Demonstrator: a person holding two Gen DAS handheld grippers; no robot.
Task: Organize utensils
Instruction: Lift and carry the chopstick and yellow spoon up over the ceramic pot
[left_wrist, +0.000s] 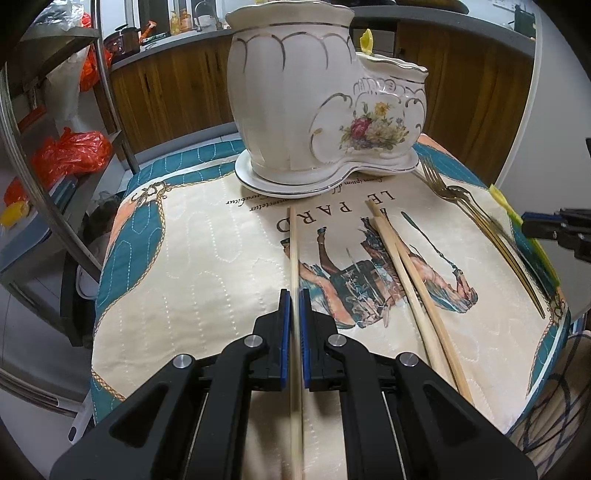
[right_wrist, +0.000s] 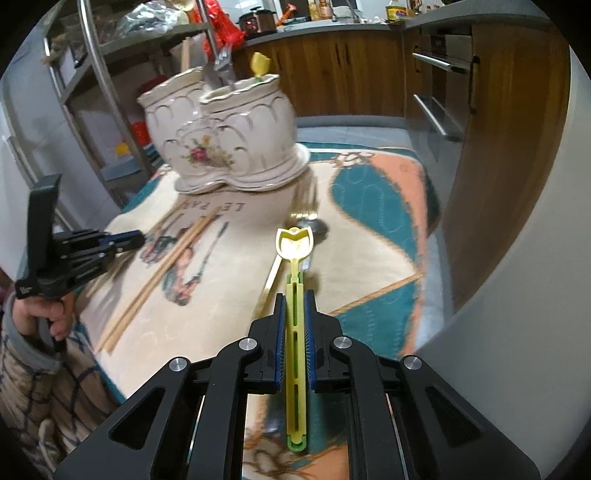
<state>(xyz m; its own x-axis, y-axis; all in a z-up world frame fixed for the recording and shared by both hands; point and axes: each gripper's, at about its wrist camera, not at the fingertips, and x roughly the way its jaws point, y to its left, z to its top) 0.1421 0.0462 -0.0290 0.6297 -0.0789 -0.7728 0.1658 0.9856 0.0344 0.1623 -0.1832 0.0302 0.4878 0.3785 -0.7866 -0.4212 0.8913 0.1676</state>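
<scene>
Chopstick (left_wrist: 294, 258) is clamped in the left gripper (left_wrist: 294, 317), pointing at the holder (left_wrist: 295, 110) — two more chopsticks (left_wrist: 406, 266) and forks (left_wrist: 465, 206) lie nearby. Spoon (right_wrist: 295, 258) is clamped in the right gripper (right_wrist: 295, 332).

both wrist views toward holder (left_wrist: 295, 103)

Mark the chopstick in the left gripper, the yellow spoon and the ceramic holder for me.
chopstick (left_wrist: 293, 251), left wrist view, bare shaft.
yellow spoon (right_wrist: 294, 242), right wrist view, bowl.
ceramic holder (left_wrist: 280, 110), left wrist view, tall compartment's wall.
</scene>
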